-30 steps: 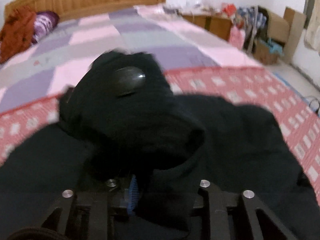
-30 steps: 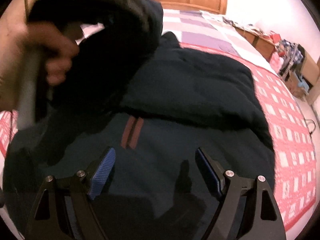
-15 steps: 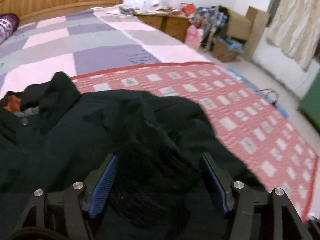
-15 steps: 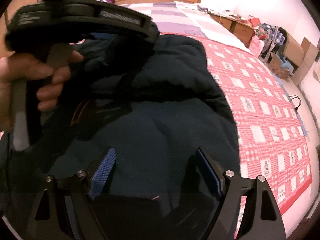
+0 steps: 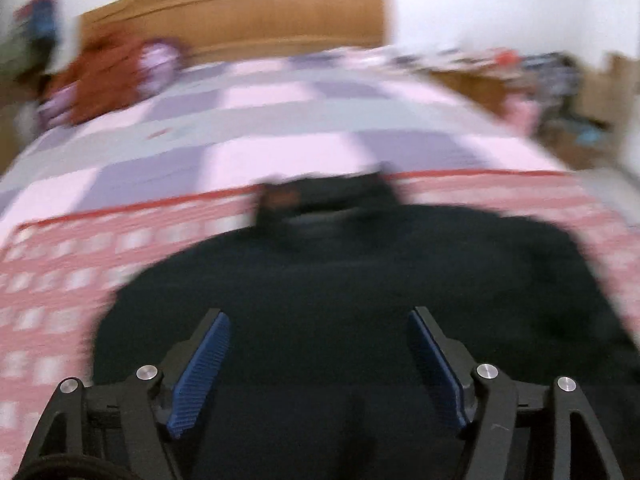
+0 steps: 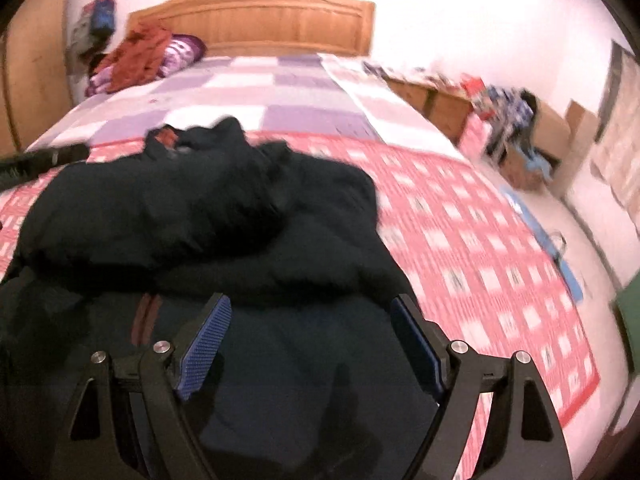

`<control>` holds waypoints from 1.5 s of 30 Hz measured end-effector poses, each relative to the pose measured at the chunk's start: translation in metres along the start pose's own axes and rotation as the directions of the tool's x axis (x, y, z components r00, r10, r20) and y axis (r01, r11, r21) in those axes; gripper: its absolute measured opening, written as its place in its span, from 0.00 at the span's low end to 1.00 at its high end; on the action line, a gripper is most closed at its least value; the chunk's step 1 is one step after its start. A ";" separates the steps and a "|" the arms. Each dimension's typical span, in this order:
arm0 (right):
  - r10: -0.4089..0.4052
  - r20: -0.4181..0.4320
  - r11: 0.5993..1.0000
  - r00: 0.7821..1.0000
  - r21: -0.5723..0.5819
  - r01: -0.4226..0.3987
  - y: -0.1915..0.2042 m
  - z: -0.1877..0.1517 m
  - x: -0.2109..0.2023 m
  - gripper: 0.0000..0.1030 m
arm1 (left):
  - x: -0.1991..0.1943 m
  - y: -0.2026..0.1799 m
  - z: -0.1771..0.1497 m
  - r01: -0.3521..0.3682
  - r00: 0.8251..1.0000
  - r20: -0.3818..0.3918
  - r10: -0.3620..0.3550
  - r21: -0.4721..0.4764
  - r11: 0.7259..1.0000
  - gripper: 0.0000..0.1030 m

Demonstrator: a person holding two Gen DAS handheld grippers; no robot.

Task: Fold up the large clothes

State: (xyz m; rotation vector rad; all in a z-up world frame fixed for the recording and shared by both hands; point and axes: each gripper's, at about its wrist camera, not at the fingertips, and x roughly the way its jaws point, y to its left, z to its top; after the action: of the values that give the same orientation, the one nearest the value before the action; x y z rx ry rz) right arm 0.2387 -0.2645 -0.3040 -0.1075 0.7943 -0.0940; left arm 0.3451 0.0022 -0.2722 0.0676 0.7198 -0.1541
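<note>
1. Two grippers, both empty: left gripper (image 5: pixel 318 364) has its jaws wide apart over the coat (image 5: pixel 360 300), nothing between the pads. Right gripper (image 6: pixel 310 344) likewise spread, hanging over the near part of the coat (image 6: pixel 240 240).
2. Coat is dark, bulky, and lies on the red checked sheet (image 6: pixel 460 240) at the near end of the bed (image 6: pixel 260 92), collar end pointing toward the headboard (image 6: pixel 256 16).
3. Done, by the look of it: in the right view a thick layer of the coat is laid over the body from the left, so a sleeve or side panel seems folded in. A reddish stripe (image 6: pixel 146 316) shows on the lower layer just left of the right gripper.
4. Left view is motion-blurred; fold edges cannot be read there.
5. Left to do, as a judgement: the right side looks not yet folded in, the outline is lumpy, and the lengthwise fold of hem to collar is not made. Roughly early to mid task.
6. Beyond: pile of red and purple clothes (image 6: pixel 144 56) by the headboard, clutter (image 6: pixel 500 108) on the floor at right, not involved.
</note>
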 end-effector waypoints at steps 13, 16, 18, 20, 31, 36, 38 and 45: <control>0.062 -0.112 0.978 0.992 -0.190 -0.082 0.127 0.106 0.137 0.82 | 0.106 0.072 -0.024 -0.115 0.976 -0.196 0.100 -0.067 0.991 0.86; 0.039 -0.141 0.989 0.989 -0.134 -0.058 0.094 0.097 0.164 0.81 | 0.105 0.083 -0.029 -0.090 0.978 -0.198 0.068 -0.105 0.990 0.90; -0.083 -0.114 0.989 0.990 -0.131 0.068 0.073 0.097 0.166 0.81 | 0.106 0.087 -0.032 -0.073 0.979 -0.194 0.053 -0.097 0.993 0.92; -0.086 -0.141 0.993 0.986 -0.092 0.073 0.051 0.092 0.173 0.83 | 0.107 0.089 -0.034 -0.053 0.982 -0.184 0.036 -0.088 0.995 0.92; -0.063 -0.181 0.995 0.981 -0.092 0.047 0.035 0.081 0.193 0.89 | 0.094 0.136 -0.041 -0.067 0.985 -0.171 0.034 -0.193 0.979 0.92; -0.045 -0.190 0.995 0.981 -0.097 0.027 0.032 0.083 0.197 0.90 | 0.101 0.174 -0.056 -0.174 0.961 -0.252 0.112 -0.237 0.956 0.94; -0.037 -0.191 0.996 0.981 -0.092 0.020 0.031 0.083 0.194 0.90 | 0.100 0.179 -0.054 -0.191 0.956 -0.263 0.128 -0.234 0.953 0.94; -0.079 0.066 0.979 0.995 -0.181 0.090 0.065 0.100 0.120 0.89 | 0.069 0.143 -0.012 -0.059 0.995 -0.093 0.043 -0.167 0.984 0.89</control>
State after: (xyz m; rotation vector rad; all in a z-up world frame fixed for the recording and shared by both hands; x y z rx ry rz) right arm 0.3969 -0.2088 -0.3273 -0.3177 0.7386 -0.0971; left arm 0.4117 0.1363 -0.3256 -0.0703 0.8172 -0.0402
